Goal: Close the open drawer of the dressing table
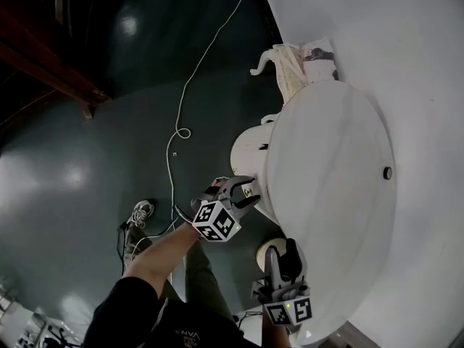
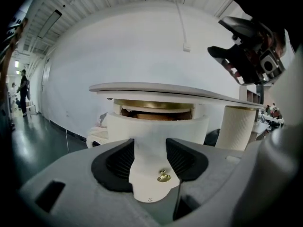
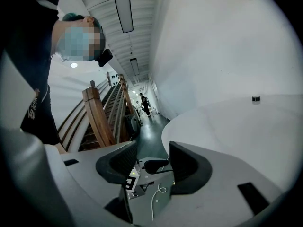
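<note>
The white round dressing table (image 1: 341, 194) fills the right of the head view, and its curved cream drawer (image 1: 248, 151) stands pulled out on the left side. My left gripper (image 1: 249, 191) is open right at the drawer's front. In the left gripper view the drawer front (image 2: 156, 126) and its brass knob (image 2: 164, 176) show between the open jaws of the left gripper (image 2: 149, 162), under the table top (image 2: 175, 90). My right gripper (image 1: 284, 246) is open and holds nothing, beside the table's near edge. In its own view the right gripper (image 3: 153, 167) points past the table top (image 3: 236, 126).
A white cable (image 1: 181, 107) runs over the dark floor. Cream cloth (image 1: 290, 64) lies behind the table, and a small black knob (image 1: 387, 172) sits on its top. A ribbed cream leg (image 2: 239, 126) stands right of the drawer. A wooden stair rail (image 3: 97, 117) rises at left.
</note>
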Demonstrator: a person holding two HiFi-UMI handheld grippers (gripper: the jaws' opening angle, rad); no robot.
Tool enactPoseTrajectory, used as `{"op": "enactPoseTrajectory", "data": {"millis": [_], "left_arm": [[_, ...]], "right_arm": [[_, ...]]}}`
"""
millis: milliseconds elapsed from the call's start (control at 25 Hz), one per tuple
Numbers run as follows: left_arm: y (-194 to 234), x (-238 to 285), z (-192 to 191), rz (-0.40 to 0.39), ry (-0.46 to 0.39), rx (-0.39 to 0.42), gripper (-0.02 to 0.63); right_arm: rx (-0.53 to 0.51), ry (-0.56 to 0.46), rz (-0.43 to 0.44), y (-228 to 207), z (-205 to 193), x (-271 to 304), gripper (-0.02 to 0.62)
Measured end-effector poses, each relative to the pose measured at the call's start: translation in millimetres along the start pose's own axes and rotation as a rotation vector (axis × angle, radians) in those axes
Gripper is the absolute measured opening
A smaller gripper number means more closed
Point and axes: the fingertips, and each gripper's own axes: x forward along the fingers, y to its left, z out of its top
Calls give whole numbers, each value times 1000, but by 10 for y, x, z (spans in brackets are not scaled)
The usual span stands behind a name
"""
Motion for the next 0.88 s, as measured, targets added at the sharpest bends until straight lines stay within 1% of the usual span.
{"op": "enactPoseTrajectory", "data": {"millis": [320,520,880], "left_arm": [[11,228,90,13,-25,-13,207],[29,343,115,8,-40,-21,207],[20,535,188,-5,-57,-30,204]], "right_arm": [[-25,17,15,-117,28,11,216],[-42,28,20,-157,58,47,216],[-28,37,19,-233,51,88,216]]}}
